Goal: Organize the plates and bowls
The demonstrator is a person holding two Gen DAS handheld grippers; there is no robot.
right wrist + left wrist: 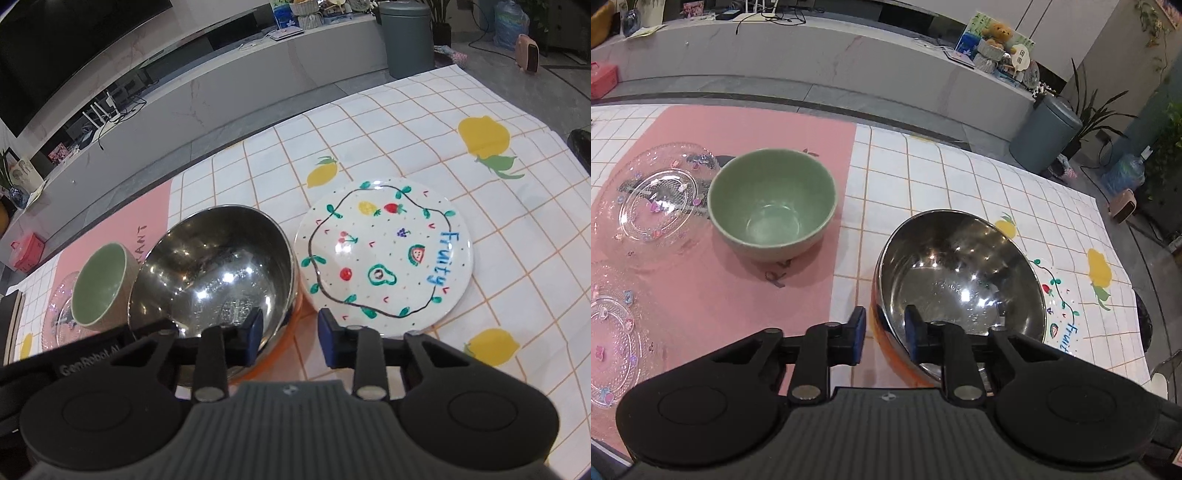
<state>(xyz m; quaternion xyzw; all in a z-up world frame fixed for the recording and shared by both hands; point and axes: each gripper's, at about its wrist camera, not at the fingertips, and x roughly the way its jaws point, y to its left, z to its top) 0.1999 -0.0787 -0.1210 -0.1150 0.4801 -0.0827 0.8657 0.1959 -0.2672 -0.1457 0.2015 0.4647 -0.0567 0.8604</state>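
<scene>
— On the surface [960, 173], near its front edge, where is the steel bowl [960, 280] compared with the left tongs [884, 338]?

— Its near rim stands between the two blue pads. One pad is outside the orange wall, the other is inside the bowl. The jaws are partly open, with a small gap on the outer side, so I cannot tell if they press the rim.

— And the right tongs [290, 334]?

— They straddle the same steel bowl [218, 266] on its other side. The left pad is inside the bowl, the right pad is outside, just beside the fruit plate [388, 254]. These jaws are also open, and the rim looks free between them.

— What else lies there?

— A green bowl [772, 203] stands on the pink mat [757, 125], well apart from the left tongs, touching a clear glass plate [657, 199]. A second glass plate [609, 332] lies nearer.
</scene>
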